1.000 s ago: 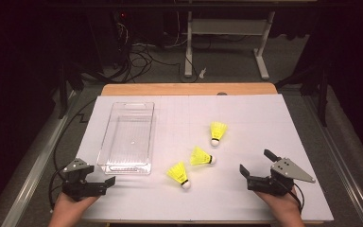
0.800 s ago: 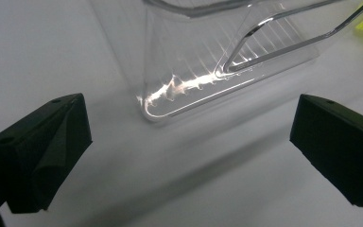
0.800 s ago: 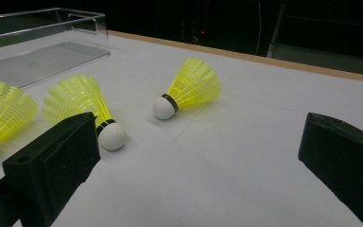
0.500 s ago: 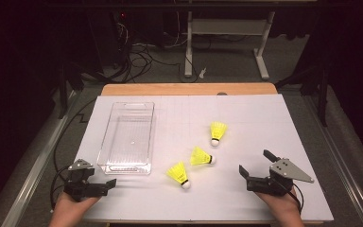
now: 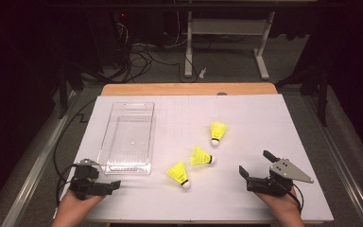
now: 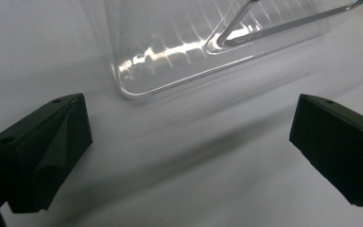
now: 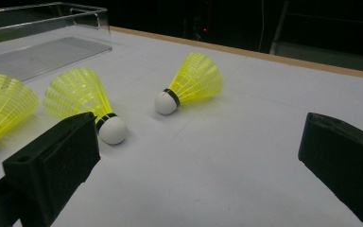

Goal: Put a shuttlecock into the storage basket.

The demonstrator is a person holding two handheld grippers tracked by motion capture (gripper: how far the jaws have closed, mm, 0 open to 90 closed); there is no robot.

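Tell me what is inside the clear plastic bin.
Nothing lies in the clear plastic bin; its see-through floor shows the white table cover. All three yellow shuttlecocks lie outside it. No part of its inside is covered.

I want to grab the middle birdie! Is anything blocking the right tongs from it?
Nothing visible: bare white table lies between the open right tongs and the middle yellow plastic shuttlecock with a white cork tip.
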